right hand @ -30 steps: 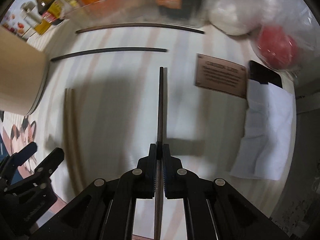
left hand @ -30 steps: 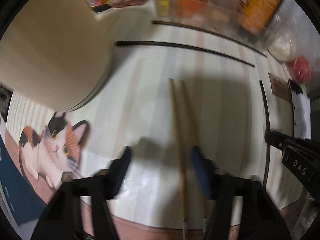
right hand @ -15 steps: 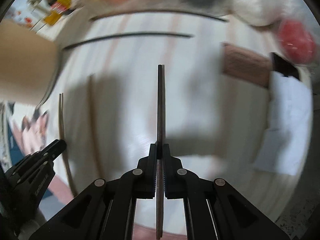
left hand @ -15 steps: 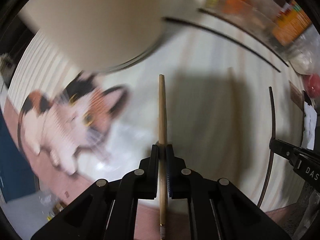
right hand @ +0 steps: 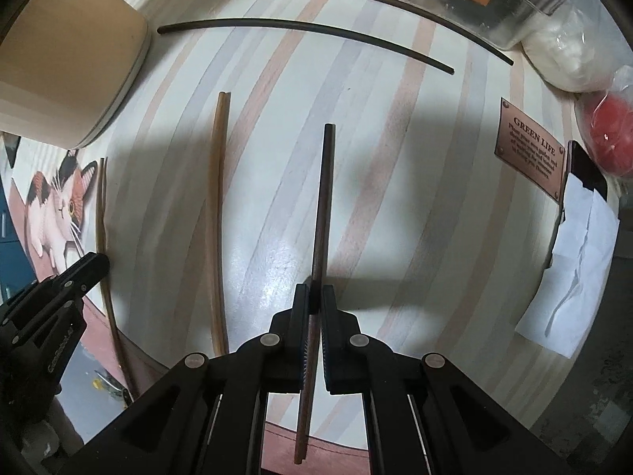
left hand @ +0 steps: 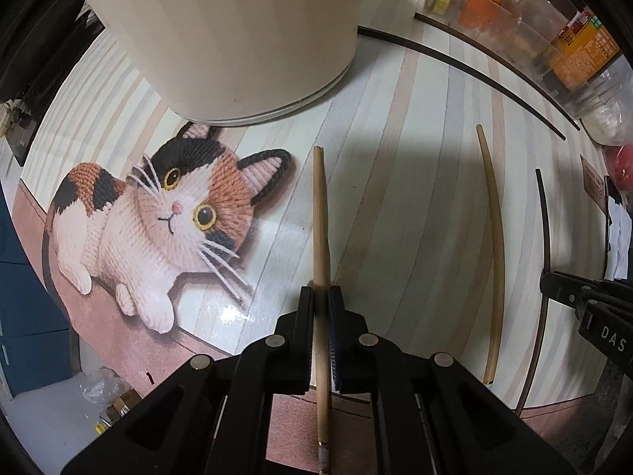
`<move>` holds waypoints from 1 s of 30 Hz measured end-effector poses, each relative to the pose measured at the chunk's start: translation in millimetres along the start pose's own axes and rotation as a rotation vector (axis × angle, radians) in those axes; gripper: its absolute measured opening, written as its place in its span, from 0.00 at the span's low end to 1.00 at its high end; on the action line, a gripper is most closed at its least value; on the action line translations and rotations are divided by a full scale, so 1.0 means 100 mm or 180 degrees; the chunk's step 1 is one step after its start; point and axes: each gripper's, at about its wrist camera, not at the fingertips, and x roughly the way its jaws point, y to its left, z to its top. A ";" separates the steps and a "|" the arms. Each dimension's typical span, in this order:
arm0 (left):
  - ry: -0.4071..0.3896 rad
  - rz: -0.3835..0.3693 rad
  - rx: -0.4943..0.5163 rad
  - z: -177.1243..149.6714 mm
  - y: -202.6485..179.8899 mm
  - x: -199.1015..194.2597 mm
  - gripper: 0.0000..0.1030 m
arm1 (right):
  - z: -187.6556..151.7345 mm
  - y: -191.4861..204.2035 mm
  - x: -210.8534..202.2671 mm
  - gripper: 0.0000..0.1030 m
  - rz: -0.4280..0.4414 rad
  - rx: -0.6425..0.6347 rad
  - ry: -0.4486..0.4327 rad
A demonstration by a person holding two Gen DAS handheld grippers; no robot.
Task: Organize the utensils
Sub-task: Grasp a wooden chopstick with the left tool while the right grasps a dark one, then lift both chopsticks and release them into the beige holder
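My left gripper points down at the table, shut on a pale bamboo chopstick that sticks out ahead beside the cat picture. A second pale chopstick lies on the striped tabletop to its right, also seen in the right wrist view as the loose pale chopstick. My right gripper is shut on a dark brown chopstick. Two more dark chopsticks lie across the back of the table. A tall cream container stands at the back left.
A clear bin of packets lines the back edge. At the right lie a brown "GREEN LIFE" plaque, white paper, a red item in a bag and a white bag. The table's front edge is close below both grippers.
My left gripper closed on one of the two pale chopsticks and carried it left toward the cat picture; the other stayed put. The right gripper, still holding the dark chopstick, shifted slightly left.
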 end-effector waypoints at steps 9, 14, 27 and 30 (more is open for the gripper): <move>-0.0001 -0.0006 -0.0008 0.00 0.12 -0.01 0.05 | 0.06 0.09 0.05 0.06 -0.0081 0.0000 0.0048; -0.0054 0.0023 -0.0022 -0.02 0.11 -0.02 0.04 | -0.01 0.22 0.08 0.07 -0.0264 -0.0135 -0.0063; -0.0472 0.0054 0.0015 -0.21 0.12 -0.58 0.04 | -0.18 0.16 -0.26 0.05 0.0060 0.0024 -0.0594; -0.0636 0.0024 0.0043 -0.24 0.13 -0.83 0.04 | -0.20 0.19 -0.42 0.05 0.0147 0.0030 -0.0723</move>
